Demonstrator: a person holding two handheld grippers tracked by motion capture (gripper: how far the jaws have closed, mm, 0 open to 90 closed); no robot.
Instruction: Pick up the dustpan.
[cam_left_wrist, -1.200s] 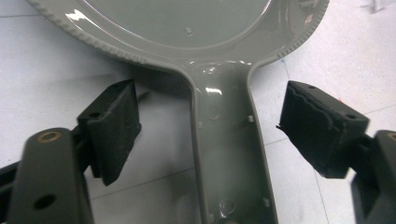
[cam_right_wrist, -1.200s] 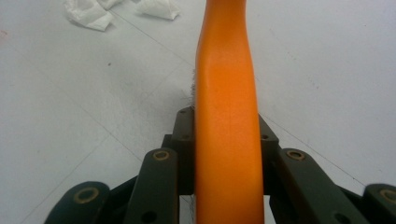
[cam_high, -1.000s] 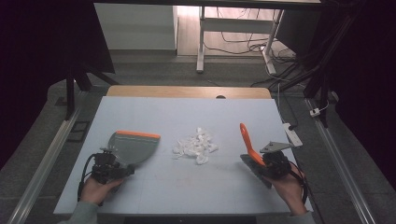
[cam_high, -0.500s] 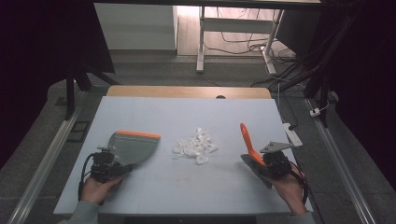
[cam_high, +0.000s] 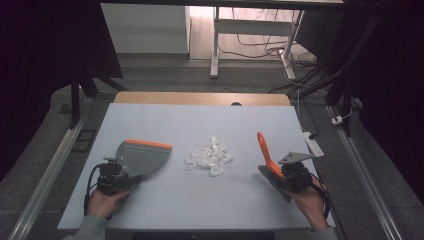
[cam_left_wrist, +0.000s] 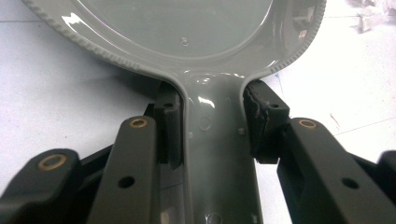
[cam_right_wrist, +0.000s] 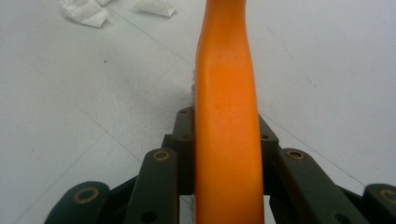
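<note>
A grey dustpan with an orange front lip lies on the left of the pale table. My left gripper has just been closing on its handle. In the left gripper view the pads press both sides of the grey dustpan handle. On the right, my right gripper is shut on the orange brush, whose handle points away toward the far edge. The orange handle fills the gap between that gripper's jaws. A small heap of white paper scraps lies between the two tools.
A white power strip lies at the table's right edge. A wooden strip runs along the far edge. Metal rails flank the table on both sides. Scraps lie ahead and left of the brush.
</note>
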